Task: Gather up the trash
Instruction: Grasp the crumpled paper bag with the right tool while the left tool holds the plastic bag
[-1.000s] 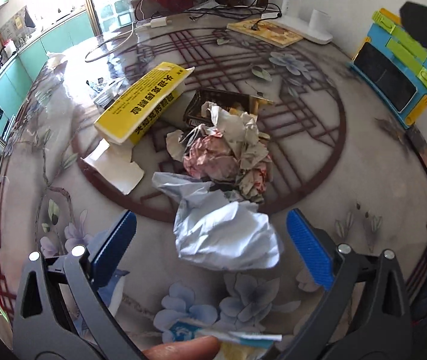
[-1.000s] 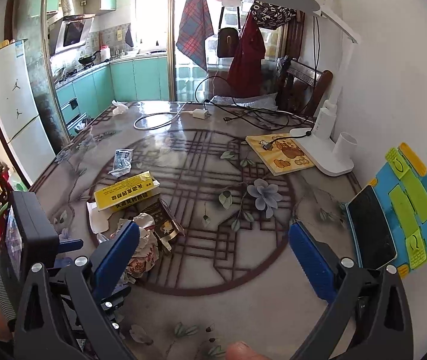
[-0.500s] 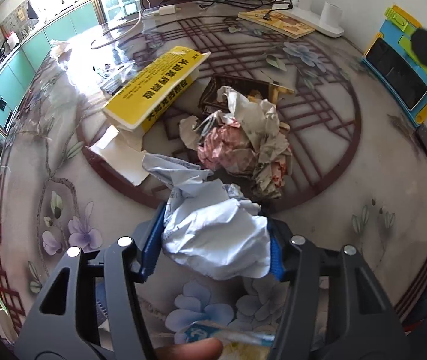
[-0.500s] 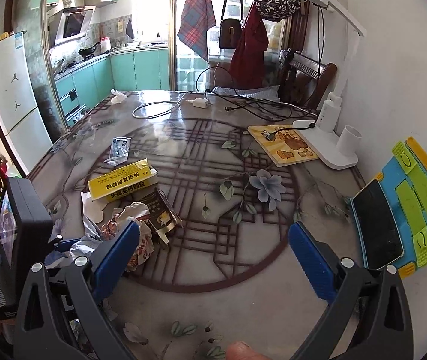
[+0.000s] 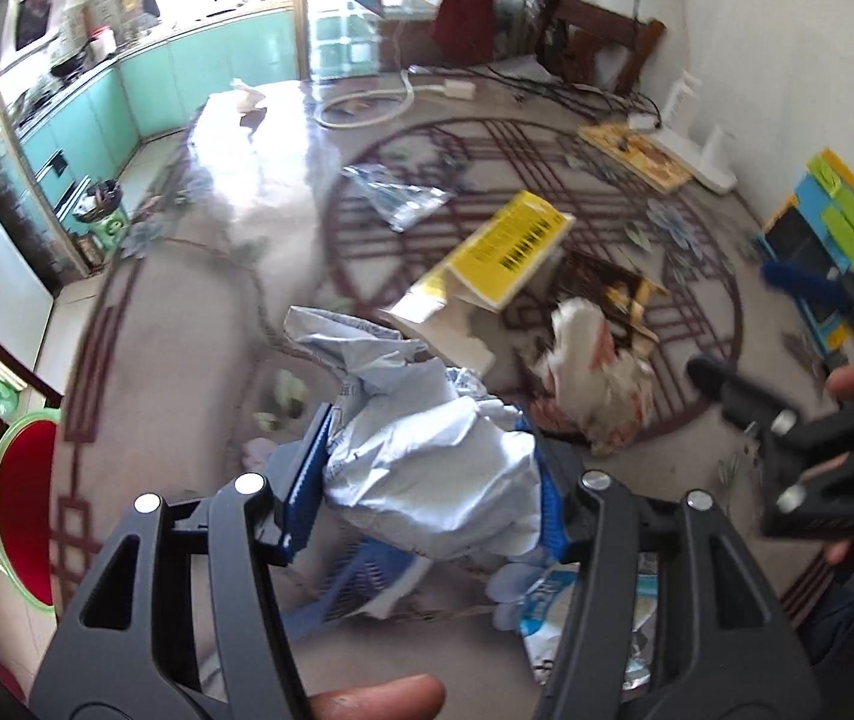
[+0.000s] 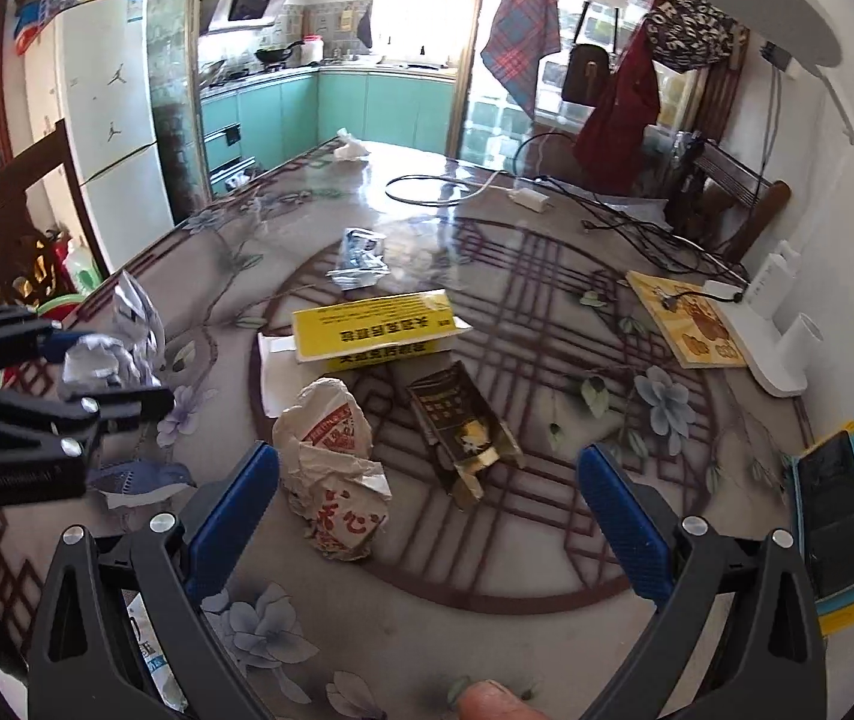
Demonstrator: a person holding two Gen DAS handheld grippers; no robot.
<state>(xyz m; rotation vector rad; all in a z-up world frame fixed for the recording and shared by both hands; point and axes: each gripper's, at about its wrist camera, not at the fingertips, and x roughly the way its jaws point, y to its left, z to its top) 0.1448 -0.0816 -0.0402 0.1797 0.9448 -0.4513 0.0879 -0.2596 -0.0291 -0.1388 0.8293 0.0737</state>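
Observation:
My left gripper (image 5: 427,480) is shut on a crumpled white and silver bag (image 5: 427,438) and holds it above the table; the bag also shows in the right wrist view (image 6: 109,348). My right gripper (image 6: 427,516) is open and empty, low over the table, with a crumpled red-printed paper wrapper (image 6: 331,456) just ahead of its left finger. A yellow box (image 6: 376,327), a dark brown carton (image 6: 463,426) and a small silver packet (image 6: 358,255) lie farther on. The wrapper (image 5: 595,372) and yellow box (image 5: 511,246) also show in the left wrist view.
A blue and white packet (image 5: 553,606) lies near the table's front edge (image 6: 127,618). A white lamp base (image 6: 781,324), a picture book (image 6: 685,318), cables (image 6: 625,222) and a colourful tablet case (image 6: 853,510) sit at the back and right. A red stool (image 5: 25,504) stands left of the table.
My left gripper closed on the silver bag, lifted it off the table and swung left. My right gripper moved forward toward the red-printed wrapper, still open.

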